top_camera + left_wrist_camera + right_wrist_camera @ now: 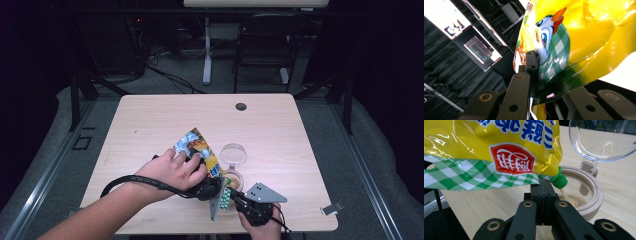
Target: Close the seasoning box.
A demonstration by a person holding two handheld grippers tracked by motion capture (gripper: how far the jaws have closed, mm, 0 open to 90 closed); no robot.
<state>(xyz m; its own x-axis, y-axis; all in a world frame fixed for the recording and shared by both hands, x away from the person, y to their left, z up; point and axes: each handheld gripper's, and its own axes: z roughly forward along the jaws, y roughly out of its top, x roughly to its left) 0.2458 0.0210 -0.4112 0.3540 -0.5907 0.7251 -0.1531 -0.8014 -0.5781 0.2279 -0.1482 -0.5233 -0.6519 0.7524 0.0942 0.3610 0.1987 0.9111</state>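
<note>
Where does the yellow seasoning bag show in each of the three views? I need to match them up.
High view: the bag stands tilted at table centre, just above the left hand.
Left gripper view: it covers the upper right, the cartoon bird beside the jaw.
Right gripper view: it spans the top left, its green spout pouring powder into the round jar.
Shared landmark: the bag's green checked band, also in the right gripper view.

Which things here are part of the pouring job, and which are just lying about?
In the job: yellow seasoning bag, held by left gripper and right gripper; green spout; open jar with powder; its clear lid.

Lying about: metal clip at the table edge; chair beyond.
</note>
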